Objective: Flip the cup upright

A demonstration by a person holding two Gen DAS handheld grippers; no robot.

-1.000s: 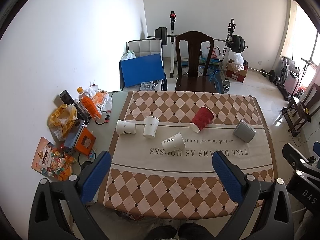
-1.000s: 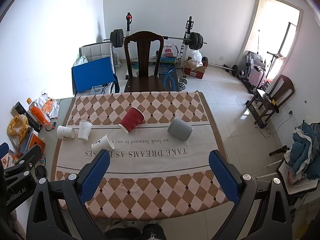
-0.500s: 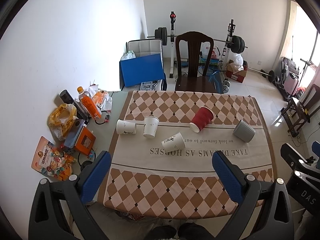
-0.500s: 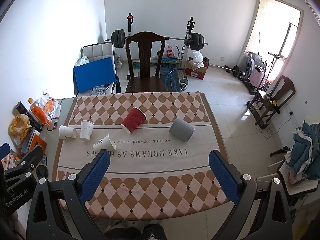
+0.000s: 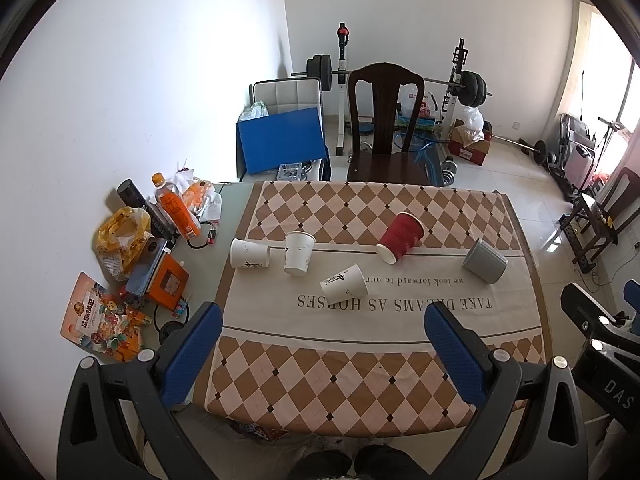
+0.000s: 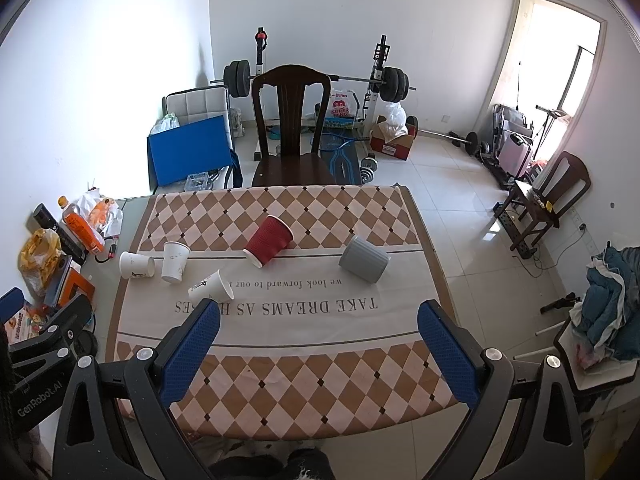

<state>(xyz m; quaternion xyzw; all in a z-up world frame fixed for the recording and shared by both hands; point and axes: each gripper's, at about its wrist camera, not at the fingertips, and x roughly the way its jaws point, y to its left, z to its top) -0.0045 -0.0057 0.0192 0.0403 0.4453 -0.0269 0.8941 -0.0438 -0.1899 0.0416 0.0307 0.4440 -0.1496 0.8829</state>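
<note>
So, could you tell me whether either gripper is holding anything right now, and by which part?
Nothing is held. The left gripper and right gripper are both open, above the table's near edge, short of the cups.

Left gripper (image 5: 322, 334): black frame, silver screws, textured blue finger pads (image 5: 192, 354).
Right gripper (image 6: 318, 332): same black-and-blue build.
Markings: white "GenRobot.AI" and "DAS" lettering on the black housings.
</note>
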